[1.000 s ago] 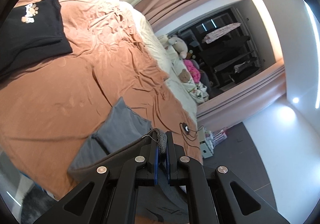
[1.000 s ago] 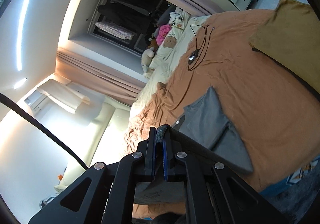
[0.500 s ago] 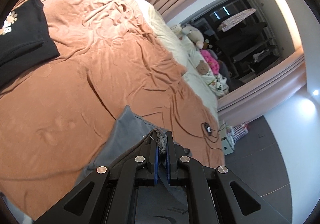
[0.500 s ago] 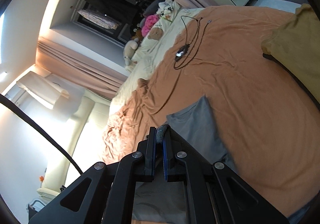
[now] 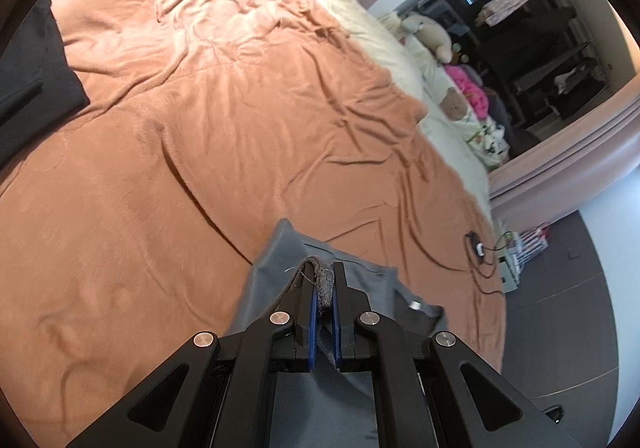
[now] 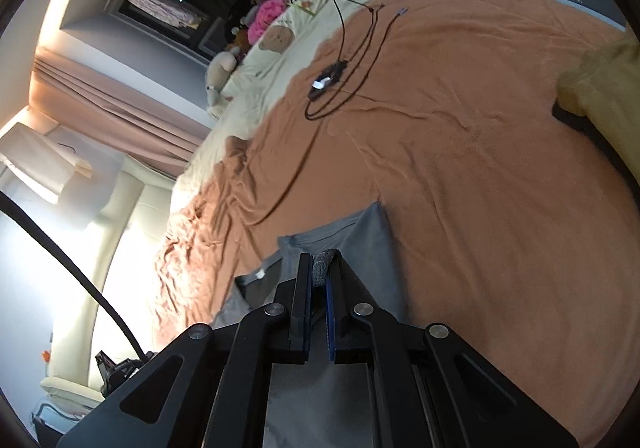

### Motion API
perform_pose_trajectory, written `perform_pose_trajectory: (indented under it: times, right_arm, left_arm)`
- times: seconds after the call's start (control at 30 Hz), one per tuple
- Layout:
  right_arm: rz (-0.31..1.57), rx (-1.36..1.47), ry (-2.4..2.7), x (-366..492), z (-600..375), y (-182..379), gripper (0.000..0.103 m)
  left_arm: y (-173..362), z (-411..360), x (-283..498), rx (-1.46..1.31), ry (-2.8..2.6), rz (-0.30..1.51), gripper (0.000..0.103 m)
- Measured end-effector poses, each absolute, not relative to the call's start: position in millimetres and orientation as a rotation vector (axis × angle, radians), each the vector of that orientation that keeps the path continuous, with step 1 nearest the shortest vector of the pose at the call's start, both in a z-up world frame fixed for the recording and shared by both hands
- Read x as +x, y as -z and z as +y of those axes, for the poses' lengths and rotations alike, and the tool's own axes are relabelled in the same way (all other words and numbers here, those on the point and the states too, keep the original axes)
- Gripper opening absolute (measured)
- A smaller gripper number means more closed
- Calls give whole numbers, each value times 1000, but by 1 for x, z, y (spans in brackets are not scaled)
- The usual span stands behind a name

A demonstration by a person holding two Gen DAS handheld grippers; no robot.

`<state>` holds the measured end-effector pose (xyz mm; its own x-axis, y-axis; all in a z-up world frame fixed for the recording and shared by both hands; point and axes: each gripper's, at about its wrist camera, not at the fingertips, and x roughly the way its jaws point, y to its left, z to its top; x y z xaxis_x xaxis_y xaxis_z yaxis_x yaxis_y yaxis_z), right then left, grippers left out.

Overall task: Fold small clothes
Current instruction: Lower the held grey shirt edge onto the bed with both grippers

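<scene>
Both claws point downward over the bed (image 5: pixel 168 135). The left claw (image 5: pixel 326 284) is clamped tight on an edge of the grey garment (image 5: pixel 276 260). The right claw (image 6: pixel 320 272) likewise pinches the garment, which trails onto the orange blanket.

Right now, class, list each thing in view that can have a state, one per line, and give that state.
Left gripper: shut on the grey garment's edge.
Right gripper: shut on the grey garment's edge.
Grey garment: held at two points, its far part draped on the orange blanket.
Orange blanket: spread, wrinkled.
Black garment: lying on the blanket.
Cable: loosely coiled.
</scene>
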<state>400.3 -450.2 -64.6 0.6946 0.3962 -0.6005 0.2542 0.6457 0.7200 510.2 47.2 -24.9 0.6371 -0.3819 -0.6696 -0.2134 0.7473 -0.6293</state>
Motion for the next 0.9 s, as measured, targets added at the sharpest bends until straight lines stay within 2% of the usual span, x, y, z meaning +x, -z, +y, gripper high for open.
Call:
perform_pose_trajectory:
  times: [0.9]
  right_arm:
    - [1046, 749, -26, 510, -435, 116, 2]
  left_arm:
    - [141, 24, 624, -557, 8, 1104, 6]
